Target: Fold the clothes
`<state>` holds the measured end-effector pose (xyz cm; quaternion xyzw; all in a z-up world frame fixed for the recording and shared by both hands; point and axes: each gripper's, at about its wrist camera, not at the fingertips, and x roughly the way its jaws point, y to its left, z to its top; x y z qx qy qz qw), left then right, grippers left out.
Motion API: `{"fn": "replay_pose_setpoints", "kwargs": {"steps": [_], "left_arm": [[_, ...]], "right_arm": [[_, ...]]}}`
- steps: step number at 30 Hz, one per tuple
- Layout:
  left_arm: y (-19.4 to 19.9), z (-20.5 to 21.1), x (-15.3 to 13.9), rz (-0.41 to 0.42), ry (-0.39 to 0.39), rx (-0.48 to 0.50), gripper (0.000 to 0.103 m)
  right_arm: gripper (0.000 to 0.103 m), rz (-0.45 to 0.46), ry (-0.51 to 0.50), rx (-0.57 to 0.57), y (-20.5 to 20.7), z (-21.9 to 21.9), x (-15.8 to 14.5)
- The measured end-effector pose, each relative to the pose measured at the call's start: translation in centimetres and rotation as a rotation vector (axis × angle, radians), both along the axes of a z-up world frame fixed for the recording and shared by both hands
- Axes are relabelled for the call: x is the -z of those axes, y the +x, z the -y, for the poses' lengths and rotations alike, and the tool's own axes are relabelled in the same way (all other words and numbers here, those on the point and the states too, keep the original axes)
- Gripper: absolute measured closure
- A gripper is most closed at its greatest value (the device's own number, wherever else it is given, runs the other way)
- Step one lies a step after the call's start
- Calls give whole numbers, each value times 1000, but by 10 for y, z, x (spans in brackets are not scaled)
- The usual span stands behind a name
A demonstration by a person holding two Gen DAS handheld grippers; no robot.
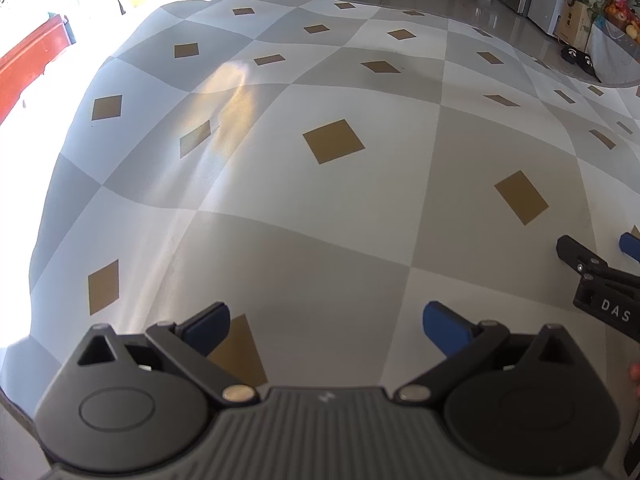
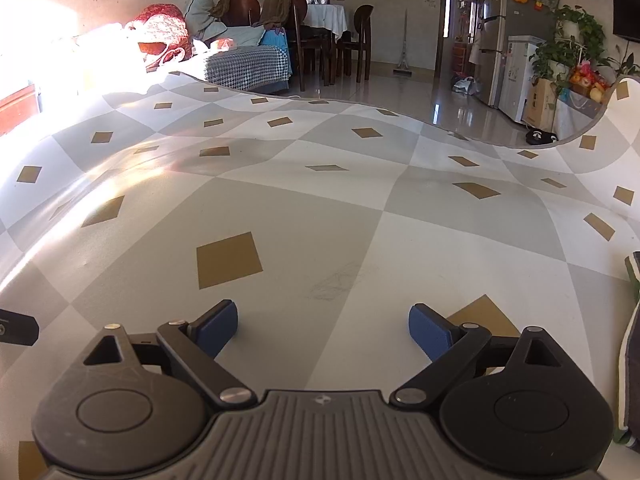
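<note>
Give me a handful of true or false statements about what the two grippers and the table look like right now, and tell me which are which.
1. The left gripper has its jaws apart with nothing between them. True.
2. The right gripper is clamped on a shirt. False: its jaws stand open and empty over the table cover.
3. The table cover has a grey and white check with tan diamonds. True.
4. A garment lies spread flat in the middle of the table. False: only a strip of grey and green cloth shows at the right edge of the right wrist view.
5. The right gripper shows at the right edge of the left wrist view. True.
</note>
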<state>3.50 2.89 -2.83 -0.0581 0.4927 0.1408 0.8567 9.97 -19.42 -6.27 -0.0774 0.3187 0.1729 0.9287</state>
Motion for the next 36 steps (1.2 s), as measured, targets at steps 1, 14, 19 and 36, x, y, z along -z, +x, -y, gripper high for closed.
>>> {"fn": "replay_pose_setpoints", "kwargs": {"steps": [1,14,19,36], "left_arm": [[-1,0,-1,3,5,-1,0],[-11,4,-9,40,36,18,0],[-10,6,-10,50,43,13,0],[-42,63,-44,166,210,191,0]], "right_arm": [[10,0,0,0,0,0,0],[9,2,1,2,0,0,1],[9,2,1,1,0,1,1],[8,3,1,0,0,1,1]]}}
